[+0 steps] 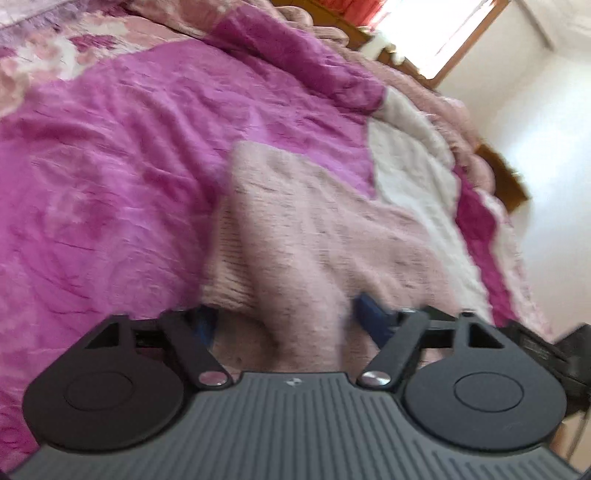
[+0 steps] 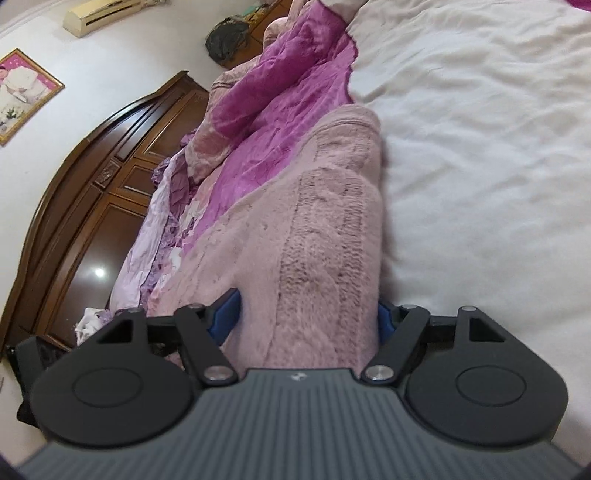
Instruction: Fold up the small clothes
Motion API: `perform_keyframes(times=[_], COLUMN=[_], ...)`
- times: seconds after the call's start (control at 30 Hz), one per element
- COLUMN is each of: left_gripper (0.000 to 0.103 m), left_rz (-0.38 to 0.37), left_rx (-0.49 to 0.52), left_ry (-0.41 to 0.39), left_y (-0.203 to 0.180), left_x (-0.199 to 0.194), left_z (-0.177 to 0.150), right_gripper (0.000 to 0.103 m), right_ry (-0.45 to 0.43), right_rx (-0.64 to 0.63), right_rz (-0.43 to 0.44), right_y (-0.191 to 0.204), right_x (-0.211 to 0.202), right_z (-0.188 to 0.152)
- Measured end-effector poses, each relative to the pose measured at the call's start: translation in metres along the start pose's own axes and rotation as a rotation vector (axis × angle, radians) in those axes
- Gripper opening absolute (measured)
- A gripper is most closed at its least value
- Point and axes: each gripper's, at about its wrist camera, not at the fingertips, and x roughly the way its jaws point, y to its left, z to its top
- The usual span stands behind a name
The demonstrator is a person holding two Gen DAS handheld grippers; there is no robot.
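Observation:
A pink knitted sweater point(image 1: 314, 206) lies bunched on the bed and runs straight into my left gripper point(image 1: 286, 325). Its fabric fills the gap between the blue fingers point(image 1: 371, 325) and touches both pads. In the right wrist view the same pink sweater point(image 2: 314, 221) stretches away as a long folded band with a cable pattern. My right gripper point(image 2: 306, 321) is shut on its near end, and the cloth is packed between the blue fingers point(image 2: 225, 317). The left wrist view is blurred. Neither gripper shows in the other's view.
A crumpled magenta quilt point(image 1: 110, 166) covers the bed to the left of the sweater. A white sheet point(image 2: 480, 147) spreads to its right. A dark wooden headboard point(image 2: 92, 177) stands behind the quilt, with a framed picture point(image 2: 22, 92) on the wall above. A bright window point(image 1: 443, 33) is beyond the bed.

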Motion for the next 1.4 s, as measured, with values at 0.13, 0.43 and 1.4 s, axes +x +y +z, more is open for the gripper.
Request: perform_keyframes(times=[0.13,0.43,1.4], left_gripper=[0.046,0.042,0.053], left_rz=[-0.030,-0.136,-0.066], left_rx=[-0.008,-0.025,0.162], left_ry=[-0.019,-0.029,0.102], left_y=[-0.007,-0.040,-0.134], left_x=[-0.002,-0.025,-0.012], left_z=[0.001,-0.007,-0.099], right_gripper=[0.048,0.045,0.055], right_ry=[-0.016,-0.064,-0.149], right_rx=[0.033,-0.005,0.018], right_rz=[0.034,0.070,-0.172], right_y=[0.004,0.023,-0.067], right_x=[-0.008,-0.064,-0.170], right_z=[0.007,0.018,-0.030])
